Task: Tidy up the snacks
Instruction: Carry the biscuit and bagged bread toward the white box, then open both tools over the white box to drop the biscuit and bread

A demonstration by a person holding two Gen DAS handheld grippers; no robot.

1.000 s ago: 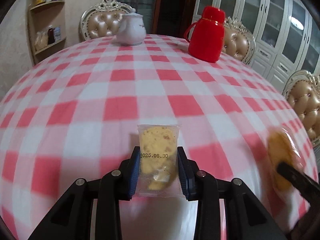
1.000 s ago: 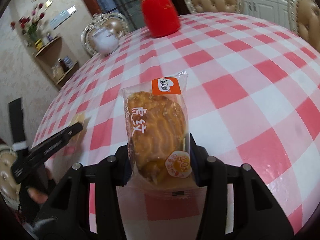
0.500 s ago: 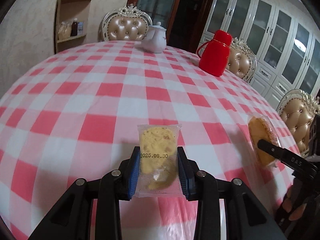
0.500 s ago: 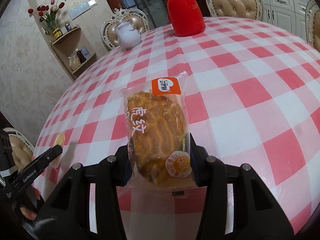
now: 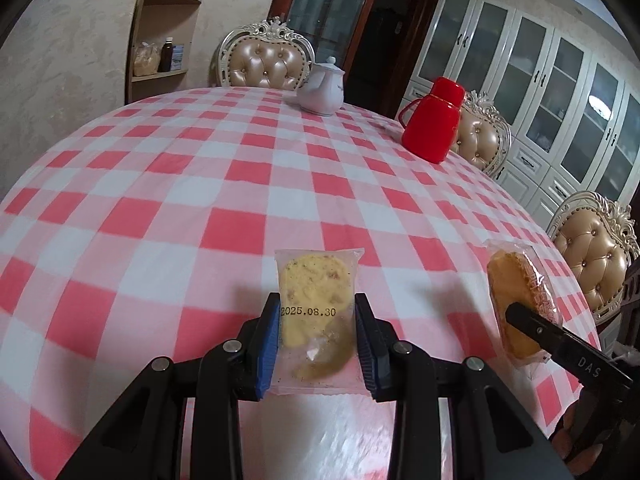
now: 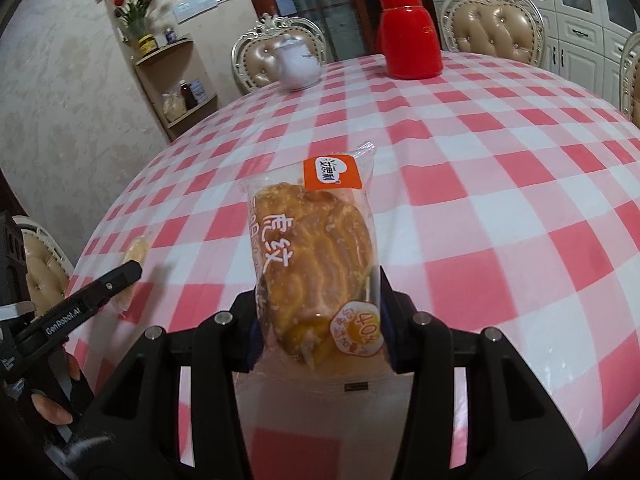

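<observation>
My left gripper [image 5: 316, 316] is shut on a clear packet with a yellow biscuit [image 5: 314, 292], stamped 2025.08.30, held above the near edge of the red-and-white checked table [image 5: 240, 184]. My right gripper [image 6: 318, 296] is shut on a wrapped brown bread with an orange label [image 6: 316, 248], also held above the table. The bread packet [image 5: 520, 300] and right gripper finger show at the right of the left wrist view. The biscuit packet [image 6: 134, 254] shows edge-on at the left of the right wrist view.
A white teapot [image 5: 322, 92] and a red thermos jug [image 5: 434, 120] stand at the far side of the table. Padded chairs [image 5: 266, 60] ring the table. A corner shelf [image 5: 168, 40] and white cabinets [image 5: 560, 80] stand behind.
Both grippers have risen and pulled back from the table with their packets held; the views now show more of the room and the far table edge.
</observation>
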